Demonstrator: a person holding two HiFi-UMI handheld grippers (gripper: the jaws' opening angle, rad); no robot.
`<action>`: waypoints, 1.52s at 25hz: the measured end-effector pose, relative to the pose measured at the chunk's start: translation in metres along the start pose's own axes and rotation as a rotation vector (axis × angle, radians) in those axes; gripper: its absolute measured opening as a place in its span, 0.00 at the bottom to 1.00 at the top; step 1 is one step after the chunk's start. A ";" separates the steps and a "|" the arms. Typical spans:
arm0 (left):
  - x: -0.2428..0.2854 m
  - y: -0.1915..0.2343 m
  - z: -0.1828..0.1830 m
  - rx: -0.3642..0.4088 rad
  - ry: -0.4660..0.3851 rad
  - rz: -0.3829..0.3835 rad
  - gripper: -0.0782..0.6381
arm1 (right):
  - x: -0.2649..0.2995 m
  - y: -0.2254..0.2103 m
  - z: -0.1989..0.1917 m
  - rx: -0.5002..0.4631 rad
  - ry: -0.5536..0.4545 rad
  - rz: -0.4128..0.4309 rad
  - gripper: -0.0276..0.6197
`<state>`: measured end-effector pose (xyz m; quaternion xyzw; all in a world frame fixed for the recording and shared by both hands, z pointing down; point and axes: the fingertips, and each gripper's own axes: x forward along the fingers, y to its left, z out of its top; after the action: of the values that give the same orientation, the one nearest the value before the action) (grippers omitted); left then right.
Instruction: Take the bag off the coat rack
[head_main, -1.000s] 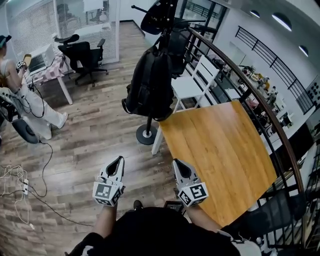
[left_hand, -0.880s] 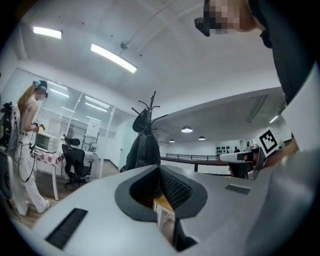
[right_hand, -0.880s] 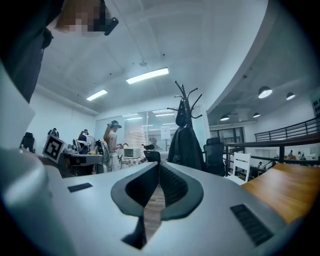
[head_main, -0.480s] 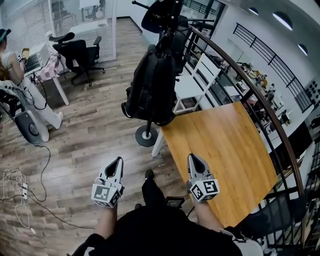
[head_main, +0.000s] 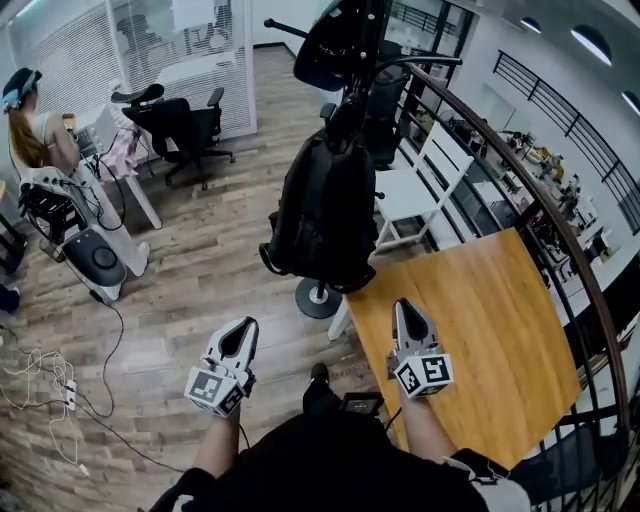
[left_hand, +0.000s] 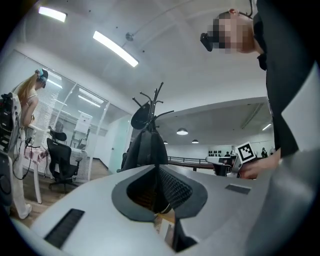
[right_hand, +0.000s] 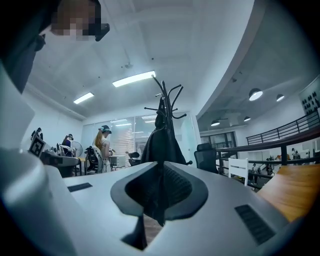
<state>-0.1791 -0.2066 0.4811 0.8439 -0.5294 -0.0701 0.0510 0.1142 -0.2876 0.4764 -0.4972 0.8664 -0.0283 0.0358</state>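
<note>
Black fabric backpack hangs upright from the dark metal coat rack, ahead of and well apart from the right gripper and the left gripper, the right looking slightly nearer. Both pairs of jaws are together, empty.

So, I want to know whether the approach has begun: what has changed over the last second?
The person has walked closer to the black metal coat rack, so the black backpack hanging on it looks larger in the head view. The right gripper now reaches over the edge of the orange wooden table, and the left gripper advanced too. Unchanged: both grippers shut and empty, backpack on the rack, untouched.
</note>
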 end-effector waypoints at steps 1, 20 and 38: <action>0.011 0.005 -0.001 0.007 0.015 -0.001 0.13 | 0.010 -0.004 0.000 0.000 0.001 0.010 0.09; 0.179 0.084 0.031 0.077 0.109 0.028 0.30 | 0.131 -0.031 0.012 0.048 0.039 0.210 0.33; 0.278 0.111 -0.003 -0.012 0.174 -0.250 0.37 | 0.198 -0.032 -0.006 -0.008 0.114 0.034 0.27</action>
<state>-0.1572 -0.5052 0.4843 0.9058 -0.4135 -0.0057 0.0924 0.0414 -0.4752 0.4785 -0.4803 0.8754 -0.0527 -0.0150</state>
